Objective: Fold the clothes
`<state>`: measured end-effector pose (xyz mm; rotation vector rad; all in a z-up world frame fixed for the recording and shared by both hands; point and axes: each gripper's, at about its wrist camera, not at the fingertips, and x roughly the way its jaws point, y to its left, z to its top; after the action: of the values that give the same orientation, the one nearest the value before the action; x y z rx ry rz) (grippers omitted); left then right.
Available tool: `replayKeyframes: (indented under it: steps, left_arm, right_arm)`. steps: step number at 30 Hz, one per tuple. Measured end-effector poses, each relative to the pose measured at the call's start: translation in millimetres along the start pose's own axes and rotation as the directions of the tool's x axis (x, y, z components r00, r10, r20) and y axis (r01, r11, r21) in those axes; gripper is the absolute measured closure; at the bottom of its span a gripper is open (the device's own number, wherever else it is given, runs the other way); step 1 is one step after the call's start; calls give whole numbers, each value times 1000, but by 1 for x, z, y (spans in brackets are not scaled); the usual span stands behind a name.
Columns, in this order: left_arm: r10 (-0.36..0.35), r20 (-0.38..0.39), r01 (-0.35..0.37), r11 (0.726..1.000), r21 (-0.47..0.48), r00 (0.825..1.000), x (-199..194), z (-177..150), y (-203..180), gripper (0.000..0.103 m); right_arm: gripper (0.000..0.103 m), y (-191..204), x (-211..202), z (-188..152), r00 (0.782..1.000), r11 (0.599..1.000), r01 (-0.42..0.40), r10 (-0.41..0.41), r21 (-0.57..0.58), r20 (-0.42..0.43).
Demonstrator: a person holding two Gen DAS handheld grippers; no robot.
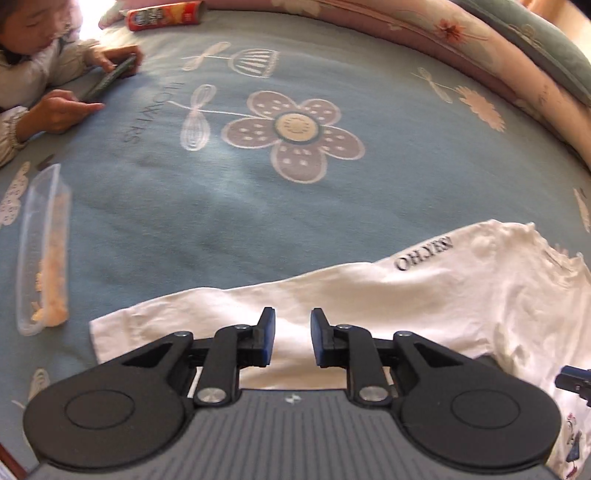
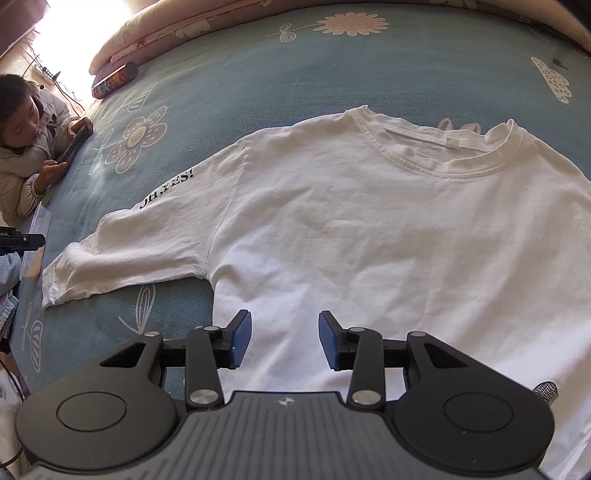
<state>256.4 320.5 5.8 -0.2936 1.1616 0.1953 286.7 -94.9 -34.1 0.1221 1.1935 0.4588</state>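
Note:
A white T-shirt [image 2: 369,229] lies spread flat on the blue flowered bedspread [image 2: 258,74], collar at the far side, its left sleeve with black lettering stretched out to the left. In the left wrist view the sleeve [image 1: 332,295] lies under my left gripper [image 1: 293,325], which is open and empty just above it. My right gripper [image 2: 285,328] is open and empty over the shirt's body near the armpit. The left gripper's tip also shows in the right wrist view [image 2: 22,240] at the left edge.
A child [image 1: 33,74] lies at the bed's left side holding a phone [image 1: 110,77]. A red snack can [image 1: 166,16] lies at the far edge. A clear plastic box with snacks [image 1: 44,251] lies left of the sleeve. A rolled pink quilt [image 1: 480,55] borders the far side.

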Motion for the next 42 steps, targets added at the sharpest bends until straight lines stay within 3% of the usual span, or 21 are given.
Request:
replayKeyframes:
  steps: [2, 5, 9, 10, 14, 18, 20, 23, 28, 31, 36, 42]
  left_arm:
    - [-84, -35, 86, 996, 38, 996, 20, 3, -31, 81]
    - [-115, -50, 119, 989, 83, 992, 52, 4, -66, 80]
    - [-43, -69, 49, 996, 80, 997, 94, 7, -81, 80]
    - [-42, -41, 45, 996, 75, 998, 95, 8, -82, 79]
    - [-6, 23, 4, 997, 78, 1000, 93, 18, -87, 79]
    - [18, 34, -22, 994, 110, 999, 94, 33, -97, 79]
    - [-17, 48, 11, 992, 129, 999, 83, 32, -106, 78]
    - [-85, 63, 72, 981, 180, 994, 66, 21, -123, 65]
    - [-192, 34, 173, 935, 310, 981, 42, -16, -169, 65]
    - [-232, 13, 211, 902, 376, 973, 32, -39, -195, 64]
    - [-227, 0, 203, 870, 450, 974, 25, -68, -237, 60]
    - [-204, 31, 170, 883, 437, 979, 16, -82, -285, 60]
  right_arm:
    - [58, -1, -2, -3, 1000, 1000, 4, -4, 4, 3]
    - [58, -4, -6, -8, 1000, 1000, 19, -19, 12, 13]
    - [57, -12, -11, -16, 999, 998, 30, -31, 54, 31]
    - [57, -14, -12, -18, 999, 997, 35, -37, 65, 38]
    - [56, -21, -15, -30, 997, 992, 51, -57, 115, 51]
    - [56, -23, -24, -42, 994, 985, 69, -81, 161, 69]
    - [56, -23, -31, -48, 992, 980, 81, -96, 184, 77]
    - [56, -25, -43, -59, 990, 972, 94, -114, 215, 83]
    - [52, -34, -55, -75, 984, 965, 127, -151, 227, 94]
    - [52, -42, -53, -78, 987, 963, 105, -132, 247, 95]
    - [52, -56, -52, -75, 991, 974, 47, -74, 223, 111]
    - [52, -93, -81, -72, 990, 981, 19, -45, 193, 133]
